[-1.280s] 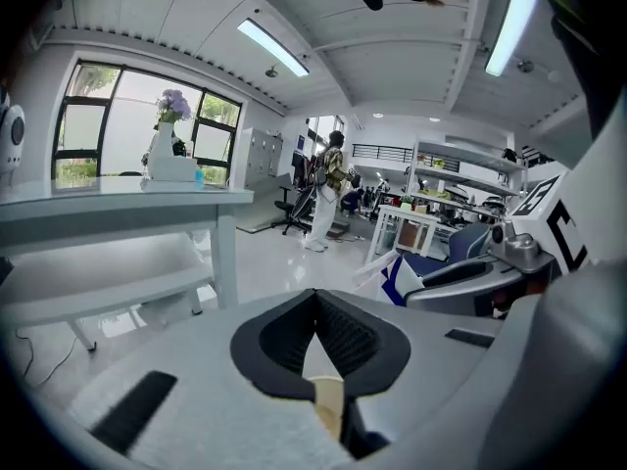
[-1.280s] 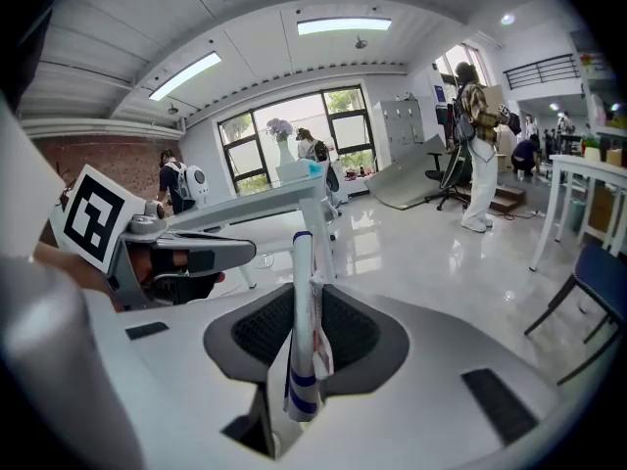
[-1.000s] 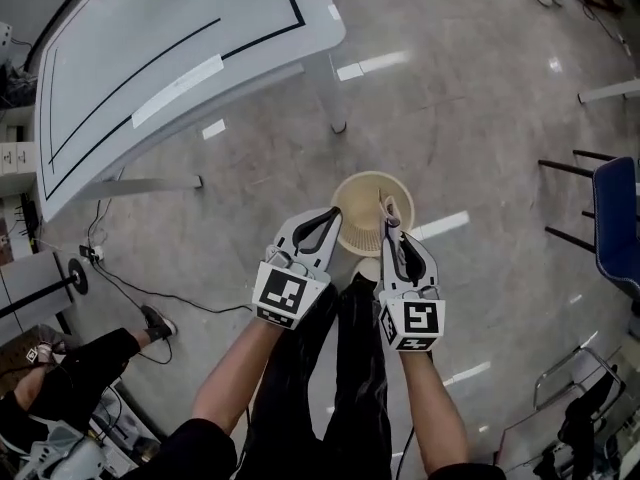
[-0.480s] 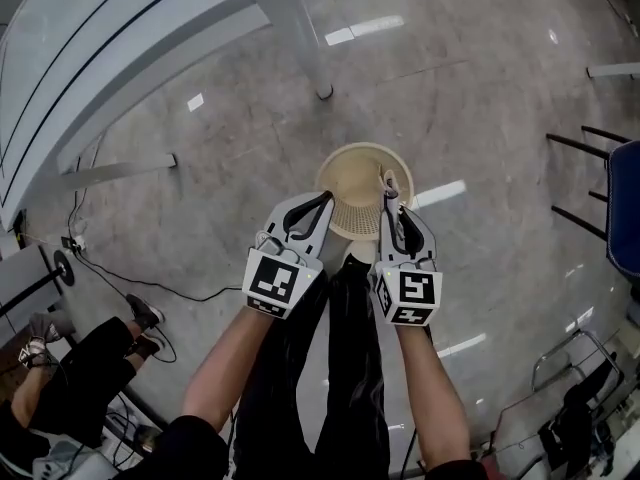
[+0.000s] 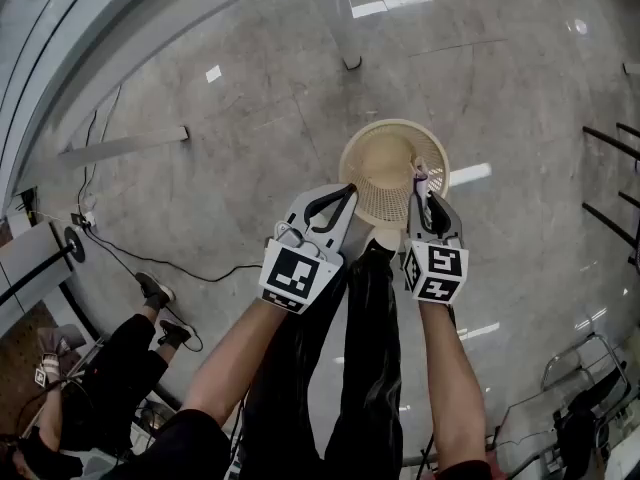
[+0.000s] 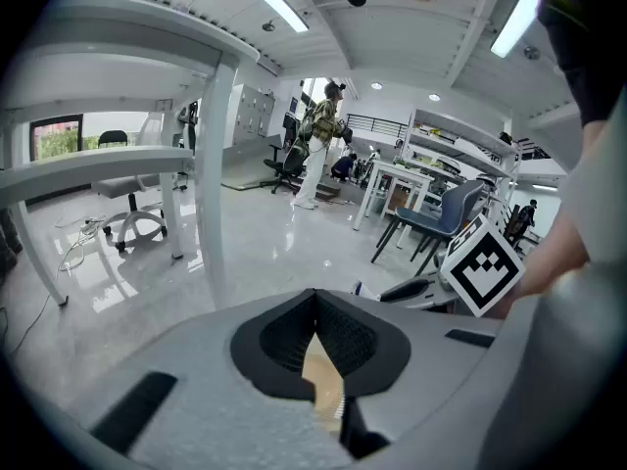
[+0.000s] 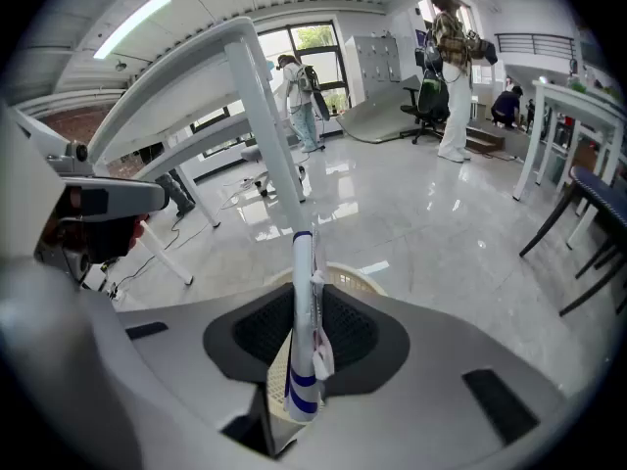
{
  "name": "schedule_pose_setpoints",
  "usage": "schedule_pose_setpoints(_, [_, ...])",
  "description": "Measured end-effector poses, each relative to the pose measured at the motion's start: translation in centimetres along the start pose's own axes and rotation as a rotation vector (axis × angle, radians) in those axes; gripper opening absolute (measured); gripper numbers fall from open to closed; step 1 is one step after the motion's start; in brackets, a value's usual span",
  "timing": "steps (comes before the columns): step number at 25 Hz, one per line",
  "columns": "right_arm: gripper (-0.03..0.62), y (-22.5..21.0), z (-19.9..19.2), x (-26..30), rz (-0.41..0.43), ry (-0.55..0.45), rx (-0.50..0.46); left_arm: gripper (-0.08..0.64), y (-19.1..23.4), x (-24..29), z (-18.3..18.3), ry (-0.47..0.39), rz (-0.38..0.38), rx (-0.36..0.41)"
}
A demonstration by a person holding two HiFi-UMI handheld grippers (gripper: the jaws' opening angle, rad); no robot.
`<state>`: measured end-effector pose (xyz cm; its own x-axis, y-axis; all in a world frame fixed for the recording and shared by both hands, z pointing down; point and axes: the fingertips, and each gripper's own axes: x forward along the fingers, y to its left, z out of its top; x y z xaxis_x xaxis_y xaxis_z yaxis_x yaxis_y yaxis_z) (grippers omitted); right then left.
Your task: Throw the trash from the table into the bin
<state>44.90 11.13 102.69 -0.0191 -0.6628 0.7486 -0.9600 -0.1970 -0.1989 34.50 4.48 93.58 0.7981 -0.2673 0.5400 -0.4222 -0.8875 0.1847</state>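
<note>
Right gripper (image 7: 300, 306) holds the task's trash, a white blue-banded tube (image 7: 303, 262). Its jaws are narrowed onto the tube's lower part, and the upper end sticks out past the fingertips. The grip is low and firm, which looks meant to carry the tube clear of the jaws so that it drops freely once they part. The bin (image 5: 345, 158), a pale slatted basket on the floor, sits just ahead of and below those fingertips. The tube's free end is already over the basket's near right rim, so the drop seems to be the step in hand.

Beside it, the left gripper (image 6: 315, 300) has its jaws together at the tips with nothing between them. It points towards the same bin, whose beige side shows through the gap behind its pads. It seems merely to ride along.

The table (image 5: 60, 38) lies well beyond and to the left of both grippers, cut off by the frame, so any trash remaining on it cannot be seen.

Whether the tube is a rolled wrapper or an empty stick pack is hard to say; a crumpled pale scrap clings to its side. Its lower end is hidden inside the jaws, and the bin's near rim is hidden beneath both grippers.
</note>
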Motion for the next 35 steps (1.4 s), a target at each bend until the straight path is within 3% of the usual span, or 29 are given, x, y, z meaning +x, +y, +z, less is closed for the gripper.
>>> schedule_pose_setpoints(10, [0.104,0.4,-3.1,1.5,0.036,0.036,0.032,0.006,-0.2,-0.4,-3.6,0.033,-0.015,-0.044])
schedule_pose_setpoints(17, [0.195,-0.3,-2.8,1.3,0.022,-0.019,0.076,0.006,-1.1,-0.5,-4.9,0.053,-0.032,-0.038])
schedule_pose_setpoints(30, [0.197,2.7,-0.4,-1.0,0.093,-0.027,0.061,0.006,-1.1,-1.7,-2.1,0.026,-0.013,-0.034])
schedule_pose_setpoints(35, [0.044,3.8,1.3,-3.4,0.085,-0.071,0.006,0.006,-1.6,-1.9,-1.1,0.019,-0.010,-0.034])
